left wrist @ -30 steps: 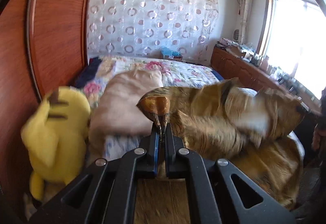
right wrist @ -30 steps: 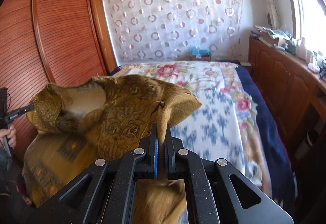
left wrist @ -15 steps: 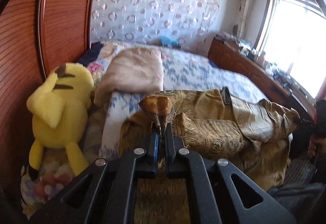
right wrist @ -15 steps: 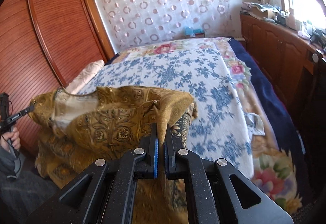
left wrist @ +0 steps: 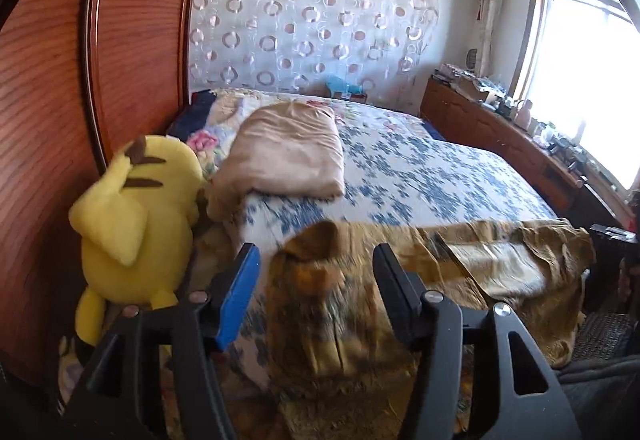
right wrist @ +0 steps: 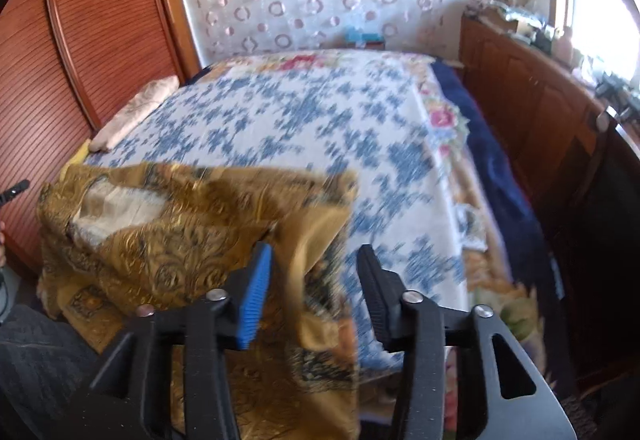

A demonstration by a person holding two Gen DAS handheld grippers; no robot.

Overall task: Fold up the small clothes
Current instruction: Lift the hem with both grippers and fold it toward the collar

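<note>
A golden-brown patterned garment (left wrist: 460, 264) lies spread along the near edge of the bed, partly hanging over it; it also shows in the right wrist view (right wrist: 192, 224). My left gripper (left wrist: 316, 260) is open, its jaws apart on either side of the garment's left corner. My right gripper (right wrist: 314, 258) is open, its jaws apart around the garment's right corner. Neither holds the cloth.
The bed has a blue-and-white floral cover (left wrist: 420, 176). A folded beige blanket (left wrist: 288, 152) lies at its head side, and a yellow plush toy (left wrist: 136, 216) sits by the wooden wardrobe (left wrist: 48, 120). A wooden cabinet (right wrist: 540, 112) runs along the window side.
Both grippers lowered the garment onto the bed edge, then opened and let go of its corners. The cloth now lies flatter.
</note>
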